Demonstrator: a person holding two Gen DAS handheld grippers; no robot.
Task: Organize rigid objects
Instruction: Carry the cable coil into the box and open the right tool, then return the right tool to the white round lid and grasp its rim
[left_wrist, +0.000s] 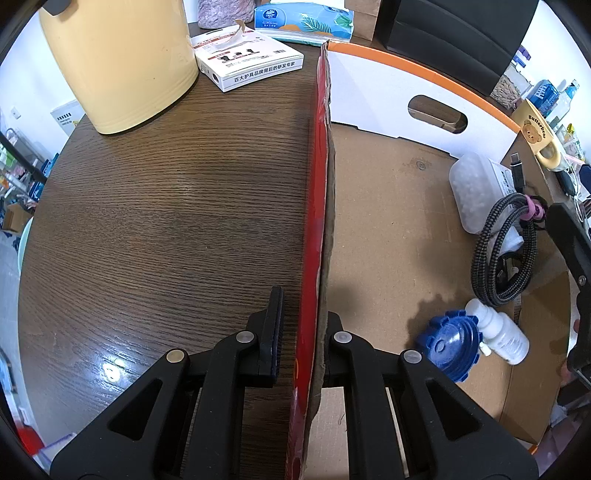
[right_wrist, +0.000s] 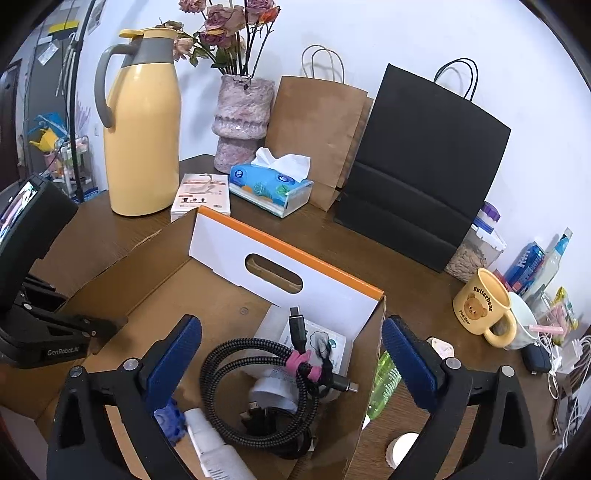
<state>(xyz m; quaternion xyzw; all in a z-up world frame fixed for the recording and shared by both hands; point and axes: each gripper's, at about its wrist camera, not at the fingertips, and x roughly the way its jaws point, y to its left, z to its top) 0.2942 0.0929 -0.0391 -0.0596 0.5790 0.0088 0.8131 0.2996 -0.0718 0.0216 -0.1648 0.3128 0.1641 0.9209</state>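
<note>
An open cardboard box (left_wrist: 369, 229) stands on the brown table (left_wrist: 166, 203). In it lie a coiled black braided cable (right_wrist: 258, 398), a blue lid (left_wrist: 448, 343), a small white bottle (left_wrist: 498, 330) and a white packet (left_wrist: 476, 188). My left gripper (left_wrist: 301, 332) is shut on the box's left wall (left_wrist: 317, 221), one finger outside, one inside; it also shows in the right wrist view (right_wrist: 99, 328). My right gripper (right_wrist: 291, 365) is open and empty, straddling the box's right wall (right_wrist: 369, 369) above the cable. A green bottle (right_wrist: 384, 384) stands just outside that wall.
A yellow jug (right_wrist: 142, 136), a white carton (right_wrist: 201, 194), a tissue pack (right_wrist: 271, 182), a vase (right_wrist: 242, 122) and paper bags (right_wrist: 417, 166) stand behind the box. A yellow bear mug (right_wrist: 484, 306), cans and cables crowd the right side. A white cap (right_wrist: 400, 448) lies beside the box.
</note>
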